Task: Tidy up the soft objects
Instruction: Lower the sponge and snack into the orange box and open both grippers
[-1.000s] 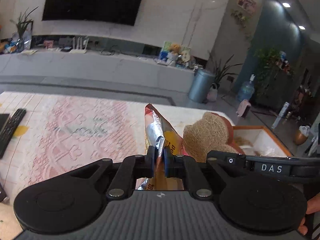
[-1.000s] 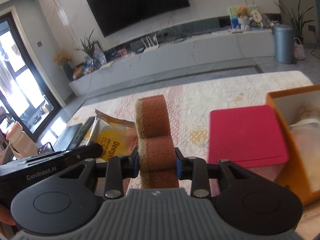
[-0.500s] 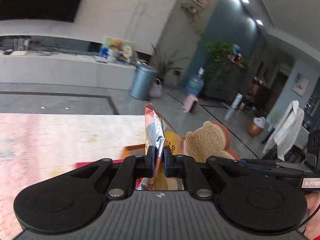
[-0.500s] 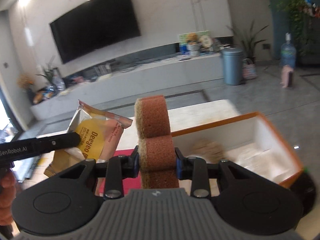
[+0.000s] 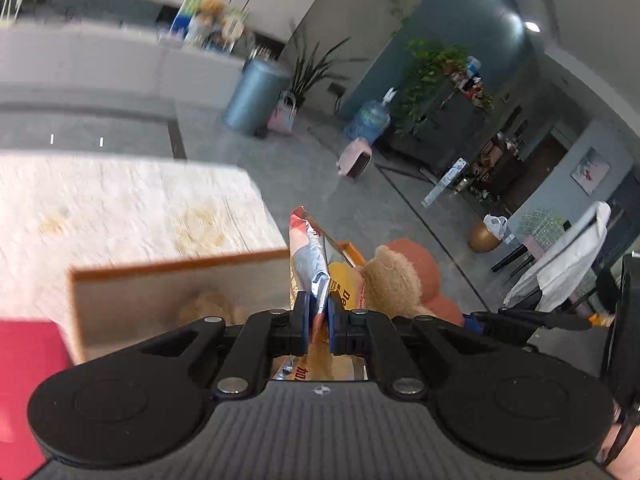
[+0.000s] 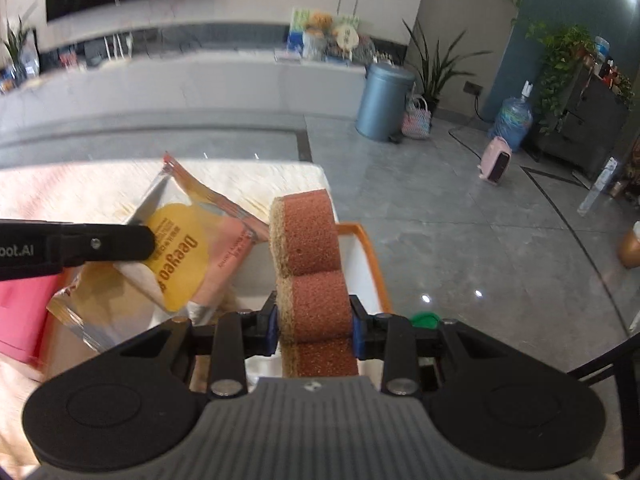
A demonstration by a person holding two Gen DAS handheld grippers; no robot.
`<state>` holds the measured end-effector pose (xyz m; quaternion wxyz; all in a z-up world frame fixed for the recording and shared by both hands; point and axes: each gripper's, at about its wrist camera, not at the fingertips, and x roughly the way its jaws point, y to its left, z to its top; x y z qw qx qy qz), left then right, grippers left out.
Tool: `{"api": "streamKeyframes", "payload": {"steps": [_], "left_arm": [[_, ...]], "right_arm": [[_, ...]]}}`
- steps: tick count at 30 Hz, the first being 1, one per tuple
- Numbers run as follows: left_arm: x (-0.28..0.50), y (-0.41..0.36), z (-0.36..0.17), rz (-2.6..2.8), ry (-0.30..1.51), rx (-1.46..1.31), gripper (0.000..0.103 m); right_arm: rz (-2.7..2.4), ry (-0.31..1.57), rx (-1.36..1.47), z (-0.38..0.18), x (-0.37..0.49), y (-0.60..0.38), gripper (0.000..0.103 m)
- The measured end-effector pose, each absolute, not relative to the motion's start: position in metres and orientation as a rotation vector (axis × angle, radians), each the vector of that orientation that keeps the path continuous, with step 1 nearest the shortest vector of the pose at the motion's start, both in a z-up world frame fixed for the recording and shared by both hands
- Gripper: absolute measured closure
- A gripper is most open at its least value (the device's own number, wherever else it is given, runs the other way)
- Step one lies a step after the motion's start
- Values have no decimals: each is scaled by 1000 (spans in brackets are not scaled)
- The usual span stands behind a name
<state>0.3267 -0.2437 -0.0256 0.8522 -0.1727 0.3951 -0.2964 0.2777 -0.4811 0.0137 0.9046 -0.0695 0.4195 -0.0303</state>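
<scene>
Left wrist view: the left tool is clenched on one foil snack packet, which stands on edge between the two blue pads at lower centre. Just right of the packet is one brown-and-rust sponge, carried by the right tool, whose black arm crosses the lower right of the frame. Behind and left of the packet lies one orange-rimmed box with pale inner walls; something tan and fuzzy sits inside it, too blurred to name. One red flat sheet shows at the lower left edge. The box rests on a desk under a cream patterned cloth that fills the middle left.

Right wrist view: the right tool grips the sponge at its waist, the two lobes rising upright at centre frame. The left tool reaches in from the left edge and pinches the snack packet, which hangs tilted at centre left, over the box. The orange rim of the box runs just right of the sponge. The red sheet sits at the left edge. On the grey floor at upper right stands one blue bin.
</scene>
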Motion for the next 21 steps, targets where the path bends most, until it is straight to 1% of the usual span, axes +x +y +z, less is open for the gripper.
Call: {"api": "streamKeyframes", "payload": {"steps": [3,6,11,15,16,17,21], "left_arm": [[340,-249,-45,-603,894,-436,94],[345,-256,-58,-579,908,-441,94],[351,-264,-81,-559,993,-477,93],[361,-264,-93,-577,1055,-507,92],[363,-264,-94,-584,1065,-512,90],[364,-264,-94,-589,1071,-511,89],[361,-260,-85,-592,1051,-488,87]], "right_arm": [[-72,902,-144,-4,291,-493,71],[-71,918,-177,-19,301,-497,71],[-66,962,-236,-42,313,-497,70],[-55,982,-254,-55,316,-499,68],[-53,973,-253,-56,315,-500,68],[-49,964,-251,-56,315,-500,64],[-28,951,-252,-53,311,-496,56]]}}
